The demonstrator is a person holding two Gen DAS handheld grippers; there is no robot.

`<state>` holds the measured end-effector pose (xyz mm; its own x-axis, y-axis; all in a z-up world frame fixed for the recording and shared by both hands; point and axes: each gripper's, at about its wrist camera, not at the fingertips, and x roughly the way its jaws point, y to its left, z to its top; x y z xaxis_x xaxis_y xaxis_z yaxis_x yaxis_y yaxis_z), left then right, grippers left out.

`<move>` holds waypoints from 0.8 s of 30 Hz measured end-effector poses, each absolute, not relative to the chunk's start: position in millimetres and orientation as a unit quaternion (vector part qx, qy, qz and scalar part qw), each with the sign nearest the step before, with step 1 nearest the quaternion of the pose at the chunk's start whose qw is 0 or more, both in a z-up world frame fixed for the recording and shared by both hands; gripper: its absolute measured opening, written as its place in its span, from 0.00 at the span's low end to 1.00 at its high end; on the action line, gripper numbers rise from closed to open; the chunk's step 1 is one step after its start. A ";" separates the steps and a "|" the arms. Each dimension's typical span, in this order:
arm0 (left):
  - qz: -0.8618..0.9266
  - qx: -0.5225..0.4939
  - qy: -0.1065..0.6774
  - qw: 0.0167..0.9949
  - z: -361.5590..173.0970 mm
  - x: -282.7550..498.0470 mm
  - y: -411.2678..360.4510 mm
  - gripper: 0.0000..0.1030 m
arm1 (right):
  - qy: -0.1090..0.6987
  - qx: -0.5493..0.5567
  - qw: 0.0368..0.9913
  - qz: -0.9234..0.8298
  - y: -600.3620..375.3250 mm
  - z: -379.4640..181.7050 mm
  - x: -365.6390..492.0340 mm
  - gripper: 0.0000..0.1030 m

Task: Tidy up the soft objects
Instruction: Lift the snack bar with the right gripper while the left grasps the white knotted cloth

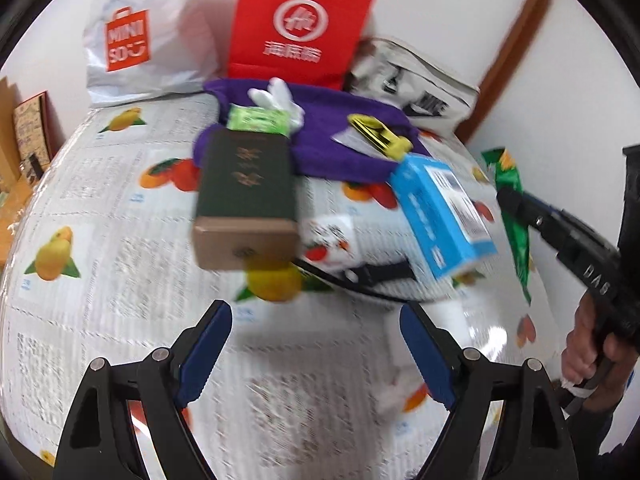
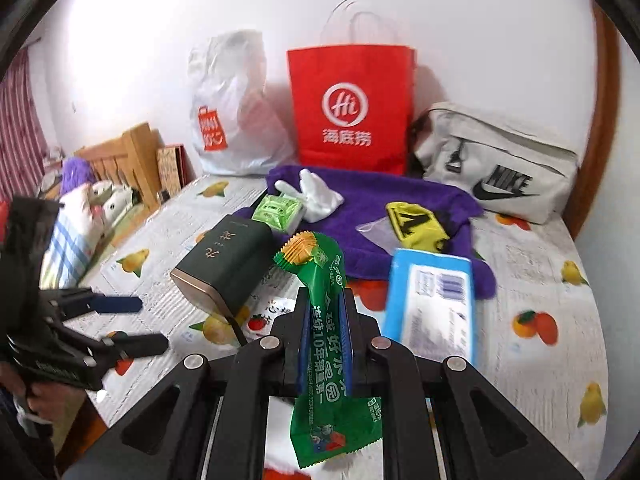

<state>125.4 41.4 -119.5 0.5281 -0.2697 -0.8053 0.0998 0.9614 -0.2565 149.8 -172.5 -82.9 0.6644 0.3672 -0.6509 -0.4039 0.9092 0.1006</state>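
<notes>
The white plastic bag (image 1: 148, 36) against the wall carries an orange MINISO logo. Next to it, the red paper bag (image 2: 350, 108) shows a white circled "Hi" above 海底捞. The grey pouch (image 2: 500, 160) on the right has NIKE with the swoosh in black. The green snack wrapper (image 2: 326, 320) reads 10年 among Chinese characters, and the yellow item (image 2: 416, 224) bears a black "4".
</notes>
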 end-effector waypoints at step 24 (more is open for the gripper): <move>-0.118 0.029 0.506 0.854 -187.8 83.2 -41.8 0.49 | 0.405 0.039 0.901 0.154 -254.6 -133.7 64.5 0.13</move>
<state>83.2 -41.8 -187.8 0.4604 -0.1732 -0.8707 0.2316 0.9703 -0.0705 64.5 -254.6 -133.7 0.6249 0.3085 -0.7171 -0.2449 0.9497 0.1951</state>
